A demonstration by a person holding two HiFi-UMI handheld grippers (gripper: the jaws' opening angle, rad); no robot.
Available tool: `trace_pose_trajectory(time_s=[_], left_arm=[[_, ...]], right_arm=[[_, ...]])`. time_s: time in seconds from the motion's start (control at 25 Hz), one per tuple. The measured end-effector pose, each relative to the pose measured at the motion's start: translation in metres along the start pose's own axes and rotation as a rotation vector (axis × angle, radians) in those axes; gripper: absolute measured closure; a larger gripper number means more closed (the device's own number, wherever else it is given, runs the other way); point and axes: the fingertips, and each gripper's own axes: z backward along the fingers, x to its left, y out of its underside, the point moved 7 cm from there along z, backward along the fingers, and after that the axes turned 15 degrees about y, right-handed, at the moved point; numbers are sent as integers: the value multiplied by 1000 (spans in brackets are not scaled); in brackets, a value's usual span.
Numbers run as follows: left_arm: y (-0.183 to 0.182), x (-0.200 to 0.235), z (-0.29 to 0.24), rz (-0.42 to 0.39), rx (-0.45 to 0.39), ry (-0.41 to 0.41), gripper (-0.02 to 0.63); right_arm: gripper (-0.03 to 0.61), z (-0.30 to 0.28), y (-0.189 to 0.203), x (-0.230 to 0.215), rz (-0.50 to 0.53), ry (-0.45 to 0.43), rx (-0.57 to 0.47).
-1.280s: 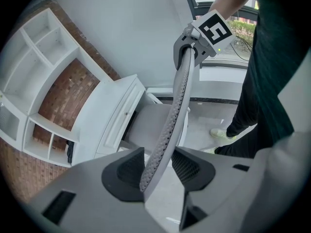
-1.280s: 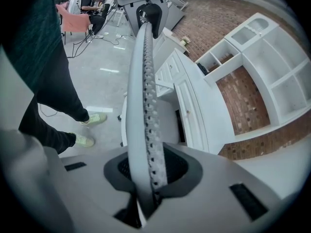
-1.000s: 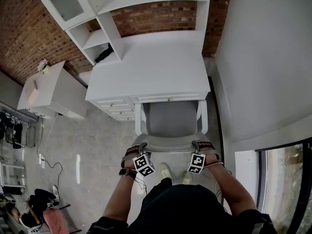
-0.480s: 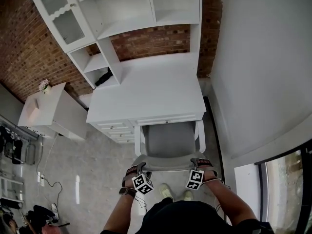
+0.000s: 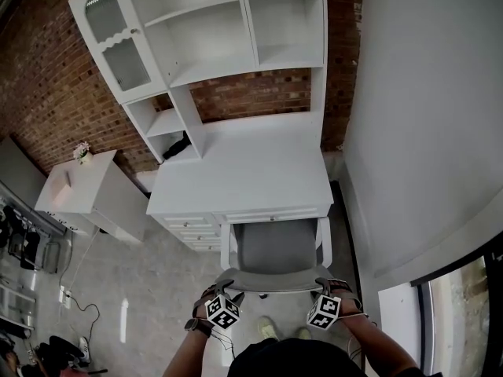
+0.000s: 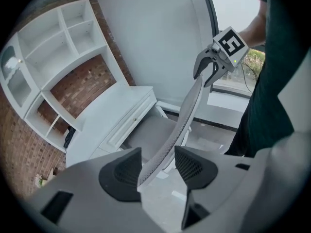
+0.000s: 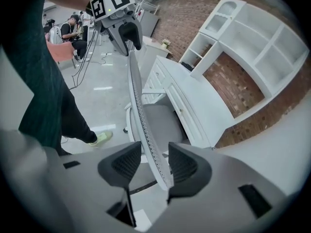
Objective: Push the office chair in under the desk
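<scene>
A grey office chair (image 5: pixel 275 246) stands with its seat front at the edge of the white desk (image 5: pixel 244 171). Both grippers straddle the top of its thin mesh backrest (image 5: pixel 275 276). My left gripper (image 5: pixel 223 293) is at the left end and my right gripper (image 5: pixel 325 289) at the right end. In the left gripper view the backrest (image 6: pixel 182 120) runs between the jaws of the left gripper (image 6: pixel 156 169). They are opening, with a gap at one pad. The right gripper (image 7: pixel 148 165) is also opening around the backrest (image 7: pixel 138 106), without pressing.
A white shelf hutch (image 5: pixel 212 30) rises behind the desk against a brick wall. A low white cabinet (image 5: pixel 86 191) stands to the left and a plain wall (image 5: pixel 424 116) close on the right. Cables (image 5: pixel 78 312) lie on the floor, and people (image 7: pixel 73 25) sit far behind.
The head view has lifted, showing more of the hutch. Both grippers' cubes have drawn back a little from the backrest. The chair stays at the desk edge.
</scene>
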Motion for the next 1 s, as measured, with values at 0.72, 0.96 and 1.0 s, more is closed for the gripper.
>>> trace_pose_trajectory(time_s=[0.72,0.96,1.0], left_arm=[[-108,14,92,415,-667,82,549],[-140,22,129,491,-860,48,592],[-145,21,134,500,-880,35,594]], right_arm=[[532,75,-40,-148,-643,84,-339],[549,101,-56,-189,-828,84,-485],[552,107,-58,-193,-845,88,-501]])
